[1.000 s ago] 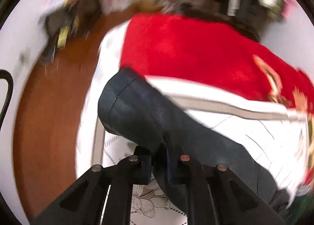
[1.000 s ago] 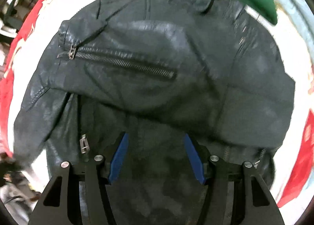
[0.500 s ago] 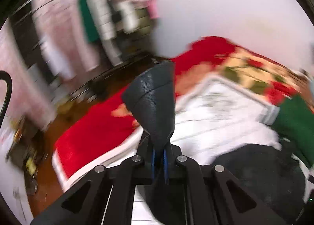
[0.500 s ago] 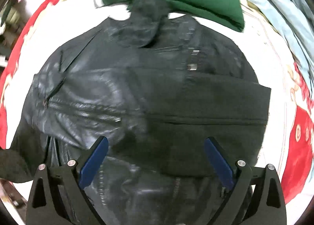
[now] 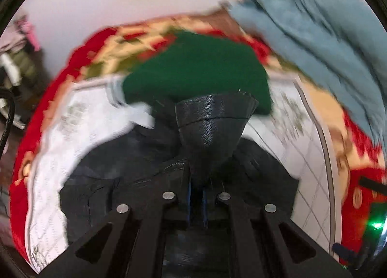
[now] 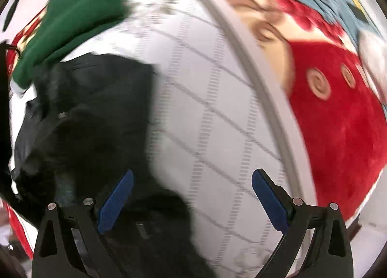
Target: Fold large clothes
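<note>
A black leather jacket (image 5: 116, 181) lies on a white quilted bed cover (image 5: 72, 118). My left gripper (image 5: 196, 201) is shut on the jacket's sleeve cuff (image 5: 212, 127), which stands up above the jacket body. In the right wrist view the jacket (image 6: 84, 113) fills the left side, on the white cover (image 6: 217, 113). My right gripper (image 6: 192, 199) is open and empty, at the jacket's right edge over the cover.
A folded green garment (image 5: 200, 69) lies past the jacket's collar; it also shows in the right wrist view (image 6: 72, 19). A light blue blanket (image 5: 314, 23) is heaped at the far right. A red patterned bedspread (image 6: 338, 127) surrounds the white cover.
My left gripper has swung the sleeve cuff from the bed's left side to over the jacket body. My right gripper has opened wider and moved right, off the jacket toward its right edge.
</note>
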